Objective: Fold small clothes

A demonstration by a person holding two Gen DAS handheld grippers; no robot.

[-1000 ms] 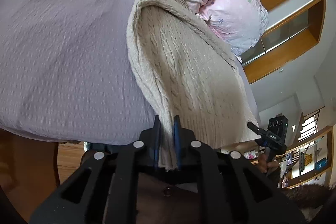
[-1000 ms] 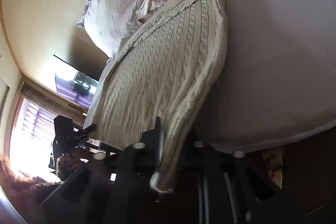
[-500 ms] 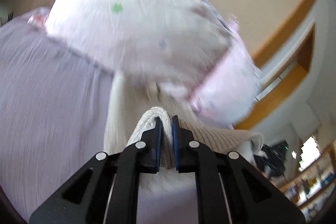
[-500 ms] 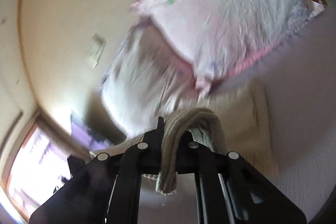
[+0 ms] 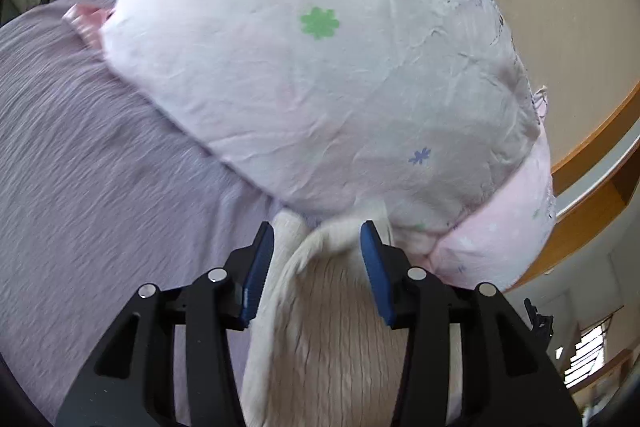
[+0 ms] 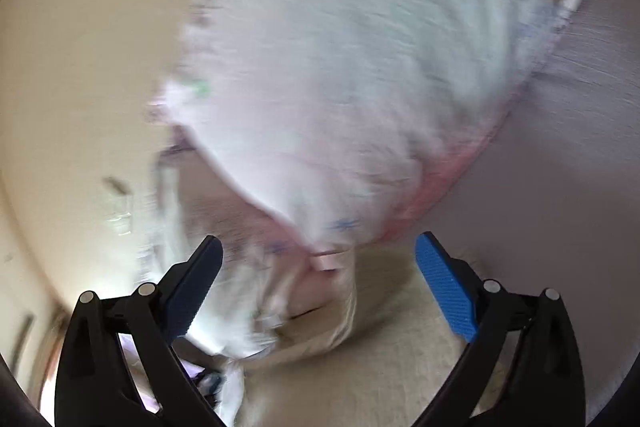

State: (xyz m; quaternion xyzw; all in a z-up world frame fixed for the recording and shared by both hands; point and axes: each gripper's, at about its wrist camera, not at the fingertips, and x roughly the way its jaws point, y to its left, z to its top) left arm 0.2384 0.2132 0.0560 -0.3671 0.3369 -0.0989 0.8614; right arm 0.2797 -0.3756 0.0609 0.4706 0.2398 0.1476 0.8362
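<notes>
The cream cable-knit sweater (image 5: 332,327) lies on the lavender crinkled bedsheet (image 5: 100,155), its far end tucked up against the white-and-pink flower-printed pillow (image 5: 320,67). The left gripper (image 5: 318,251) hovers low over the knit with its blue-padded fingers (image 5: 256,267) spread apart; a fold of cream fabric stands between the pads, and neither pad appears to pinch it. The right gripper (image 6: 320,267) is spread wider, its jaws well apart above the same sweater (image 6: 380,367), and holds nothing; this view is blurred, so fine detail is lost. Judging by the doubled layer of knit under both tools and the open jaws, the step in hand looks like the release at the end of a lengthwise fold, with the lower hem laid toward the collar end. The next move probably calls for drawing both grippers clear without snagging the loose knit, then checking that the edges line up and pressing the bundle flat, or taking a side edge for a further fold.
</notes>
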